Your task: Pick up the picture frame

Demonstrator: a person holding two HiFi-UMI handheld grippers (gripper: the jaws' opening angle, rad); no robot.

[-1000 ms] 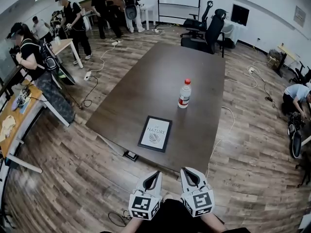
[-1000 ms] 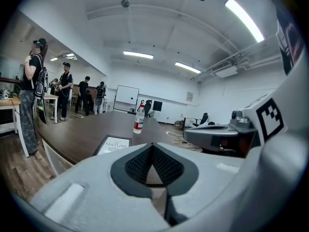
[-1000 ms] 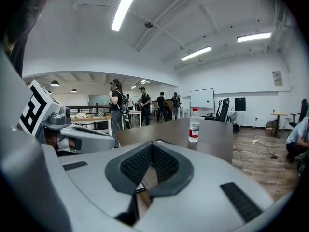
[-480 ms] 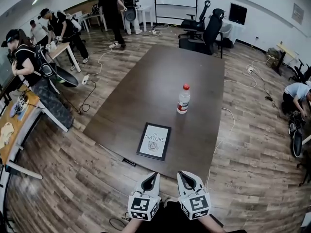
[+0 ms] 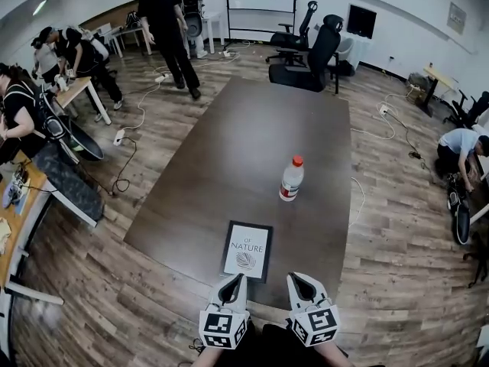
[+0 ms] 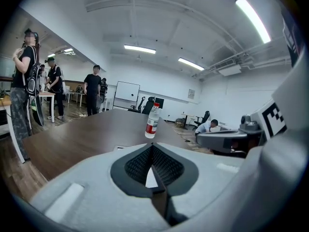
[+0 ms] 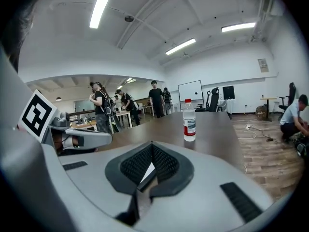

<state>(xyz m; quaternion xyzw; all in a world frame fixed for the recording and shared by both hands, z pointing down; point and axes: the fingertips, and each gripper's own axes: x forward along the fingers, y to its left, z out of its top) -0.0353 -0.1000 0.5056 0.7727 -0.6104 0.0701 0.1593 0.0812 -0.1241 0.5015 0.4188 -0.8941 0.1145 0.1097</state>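
The picture frame [image 5: 247,251], black-edged with a white print, lies flat near the front edge of the dark brown table [image 5: 229,159]. My left gripper [image 5: 234,280] and right gripper [image 5: 297,278] hang side by side just before that edge, both shut with nothing between the jaws. The left gripper's tips reach the frame's near edge without touching it; the right gripper is off to the frame's right. In the left gripper view a corner of the frame [image 6: 119,148] peeps over the shut left gripper [image 6: 152,147]. The right gripper [image 7: 152,145] points at the table.
A water bottle [image 5: 291,179] with a red cap stands upright beyond the frame, seen too as the bottle [image 6: 152,121] and the bottle [image 7: 189,120]. Office chairs [image 5: 317,52] stand at the table's far end. Several people move at the left and back, and one crouches at the right [image 5: 458,147]. Cables lie on the floor.
Both grippers have moved forward towards the table, and the frame now lies right in front of them. Their jaws stayed shut. People at the back have walked about.
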